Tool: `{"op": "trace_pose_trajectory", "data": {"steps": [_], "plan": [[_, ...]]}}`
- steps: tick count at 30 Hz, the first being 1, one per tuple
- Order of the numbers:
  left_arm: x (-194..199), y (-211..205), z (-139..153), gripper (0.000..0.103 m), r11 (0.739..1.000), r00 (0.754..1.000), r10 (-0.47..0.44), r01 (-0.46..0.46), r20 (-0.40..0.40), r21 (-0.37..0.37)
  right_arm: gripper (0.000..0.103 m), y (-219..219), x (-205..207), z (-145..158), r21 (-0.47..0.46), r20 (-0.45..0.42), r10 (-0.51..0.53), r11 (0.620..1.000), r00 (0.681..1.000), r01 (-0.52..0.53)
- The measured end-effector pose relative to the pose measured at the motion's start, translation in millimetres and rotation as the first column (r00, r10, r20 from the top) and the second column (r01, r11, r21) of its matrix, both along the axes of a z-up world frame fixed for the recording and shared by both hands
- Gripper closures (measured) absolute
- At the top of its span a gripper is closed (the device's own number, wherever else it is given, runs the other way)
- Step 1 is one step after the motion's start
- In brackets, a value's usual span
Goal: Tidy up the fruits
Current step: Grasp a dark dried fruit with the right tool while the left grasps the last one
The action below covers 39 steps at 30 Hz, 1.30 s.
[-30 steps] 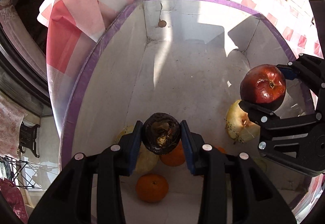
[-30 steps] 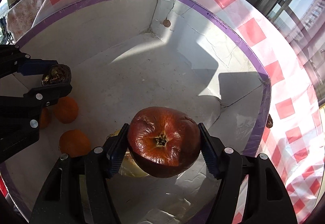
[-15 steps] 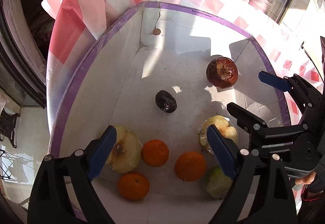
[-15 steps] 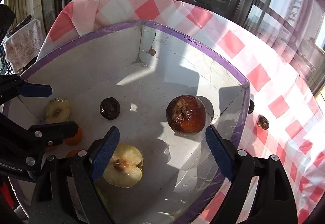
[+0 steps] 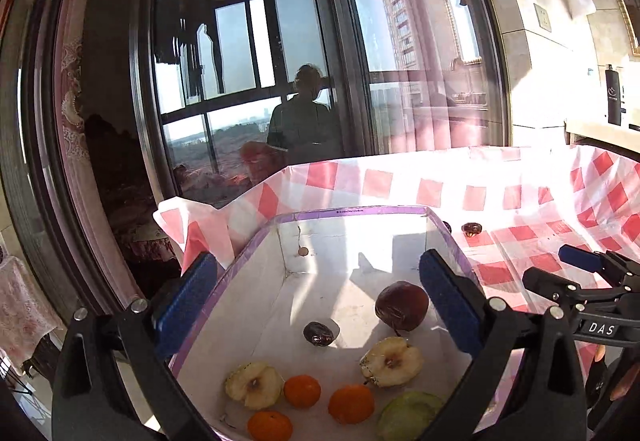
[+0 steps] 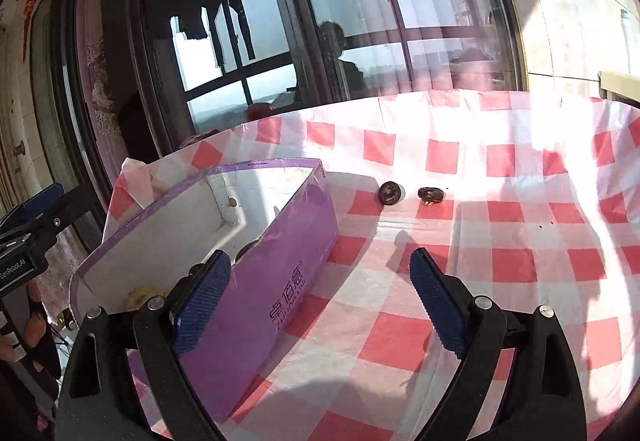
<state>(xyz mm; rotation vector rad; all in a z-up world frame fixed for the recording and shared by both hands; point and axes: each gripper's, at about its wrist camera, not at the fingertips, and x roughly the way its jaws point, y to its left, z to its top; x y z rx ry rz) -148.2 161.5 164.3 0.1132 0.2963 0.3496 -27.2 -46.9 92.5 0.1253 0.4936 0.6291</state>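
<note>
A purple-rimmed white box (image 5: 256,241) holds a dark red apple (image 5: 401,306), a small dark wrinkled fruit (image 5: 318,333), two apple halves (image 5: 391,361), three oranges (image 5: 351,403) and a green fruit (image 5: 410,415). My left gripper (image 5: 318,297) is open and empty, raised above the box's near end. My right gripper (image 6: 318,299) is open and empty, over the box's right wall (image 6: 280,281) and the checked cloth; it also shows in the left wrist view (image 5: 560,273). Two small dark fruits (image 6: 391,192) (image 6: 430,194) lie on the cloth beyond the box.
The table wears a red and white checked cloth (image 6: 500,261) that rises at the back edge. Dark glass doors (image 5: 240,81) stand behind the table. The left gripper's body shows at the left edge of the right wrist view (image 6: 28,233).
Both grippers let go of their fruit into the box, the dark fruit and the red apple. Both then lifted and drew back; the right one swung right over the cloth.
</note>
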Motion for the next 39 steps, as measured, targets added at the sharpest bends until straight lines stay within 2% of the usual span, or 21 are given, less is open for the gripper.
{"op": "trace_pose_trajectory", "data": {"steps": [3, 6, 9, 12, 14, 17, 19, 22, 23, 25, 26, 28, 30, 32, 35, 36, 37, 38, 39], "plan": [[-7, -44, 5, 0.002, 0.983, 0.981, -0.185, 0.185, 0.056, 0.010, 0.015, -50, 14, -24, 0.019, -0.070, -0.170, 0.985, 0.983, 0.172], [14, -92, -2, 0.002, 0.934, 0.934, -0.357, 0.357, 0.017, -0.022, 0.015, -90, 33, -35, 0.024, -0.140, -0.275, 0.959, 0.951, 0.281], [55, -129, -28, 0.002, 0.870, 0.873, -0.484, 0.474, -0.053, -0.134, 0.015, -113, 53, -37, 0.004, -0.165, -0.316, 0.947, 0.934, 0.321], [108, -150, -69, 0.002, 0.839, 0.837, -0.524, 0.474, -0.158, -0.268, 0.015, -124, 79, -40, -0.038, -0.165, -0.335, 0.942, 0.928, 0.334], [140, -155, -100, 0.002, 0.828, 0.816, -0.528, 0.431, -0.237, -0.359, 0.015, -127, 100, -44, -0.059, -0.191, -0.340, 0.940, 0.921, 0.335], [165, -150, -133, 0.002, 0.815, 0.782, -0.537, 0.386, -0.316, -0.432, 0.015, -113, 135, -49, -0.095, -0.207, -0.272, 0.962, 0.940, 0.257], [167, -146, -144, 0.002, 0.798, 0.762, -0.562, 0.398, -0.321, -0.452, 0.015, -91, 156, -51, -0.139, -0.198, -0.204, 0.974, 0.959, 0.179], [164, -138, -145, 0.002, 0.731, 0.730, -0.631, 0.446, -0.263, -0.517, 0.016, -48, 191, -59, -0.217, -0.196, -0.105, 0.974, 0.975, 0.062], [163, -133, -145, 0.002, 0.718, 0.733, -0.636, 0.444, -0.244, -0.537, 0.017, -35, 203, -63, -0.234, -0.204, -0.080, 0.972, 0.976, 0.031], [166, -123, -147, 0.002, 0.718, 0.759, -0.609, 0.405, -0.229, -0.567, 0.025, -7, 229, -71, -0.253, -0.255, -0.027, 0.967, 0.967, -0.039], [167, -120, -147, 0.002, 0.708, 0.766, -0.605, 0.393, -0.217, -0.587, 0.026, 5, 240, -72, -0.261, -0.261, -0.016, 0.964, 0.965, -0.055], [169, -115, -148, 0.002, 0.707, 0.776, -0.593, 0.375, -0.214, -0.599, 0.027, 28, 261, -74, -0.294, -0.266, -0.002, 0.952, 0.964, -0.079], [169, -116, -147, 0.002, 0.718, 0.779, -0.585, 0.367, -0.225, -0.592, 0.027, 48, 277, -78, -0.318, -0.287, 0.017, 0.941, 0.958, -0.112], [169, -119, -147, 0.002, 0.723, 0.776, -0.585, 0.369, -0.235, -0.584, 0.033, 65, 289, -81, -0.351, -0.301, 0.027, 0.926, 0.953, -0.137], [172, -120, -147, 0.002, 0.724, 0.774, -0.586, 0.367, -0.239, -0.584, 0.038, 83, 292, -83, -0.400, -0.279, 0.028, 0.905, 0.960, -0.143], [172, -119, -147, 0.002, 0.723, 0.775, -0.585, 0.365, -0.238, -0.587, 0.044, 86, 290, -83, -0.432, -0.262, 0.012, 0.893, 0.965, -0.129], [172, -118, -147, 0.002, 0.722, 0.776, -0.584, 0.363, -0.237, -0.589, 0.057, 87, 286, -82, -0.441, -0.251, 0.012, 0.889, 0.968, -0.126], [173, -117, -147, 0.002, 0.721, 0.778, -0.582, 0.359, -0.237, -0.593, 0.062, 86, 281, -81, -0.436, -0.255, 0.024, 0.889, 0.967, -0.137], [173, -116, -148, 0.002, 0.720, 0.780, -0.580, 0.355, -0.236, -0.596, 0.062, 83, 273, -81, -0.443, -0.247, 0.021, 0.887, 0.969, -0.132]]}}
